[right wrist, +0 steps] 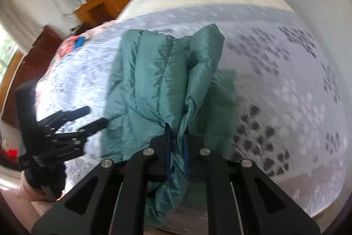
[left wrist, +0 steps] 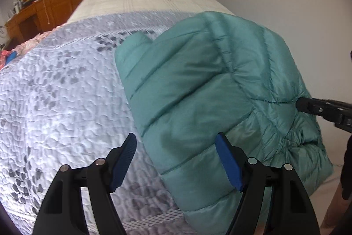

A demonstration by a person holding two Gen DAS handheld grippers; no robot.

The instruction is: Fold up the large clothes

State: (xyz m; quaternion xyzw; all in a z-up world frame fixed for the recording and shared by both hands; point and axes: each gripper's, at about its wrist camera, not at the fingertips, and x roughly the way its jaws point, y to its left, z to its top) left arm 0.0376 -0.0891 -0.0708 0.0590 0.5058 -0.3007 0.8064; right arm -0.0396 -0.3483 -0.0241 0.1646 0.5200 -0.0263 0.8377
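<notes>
Pinching the teal puffer jacket (right wrist: 158, 85) in our right gripper (right wrist: 176, 142), we hold our left gripper (left wrist: 176, 160) spread wide just before its near edge.

jacket (left wrist: 198, 102) on quilt (left wrist: 66, 102), bed's right

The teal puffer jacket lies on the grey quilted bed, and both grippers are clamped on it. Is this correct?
Not quite. Only the right gripper is clamped on the teal puffer jacket, as the right wrist view shows. The left gripper is open, holding nothing. The jacket is on the grey quilted bed.
</notes>
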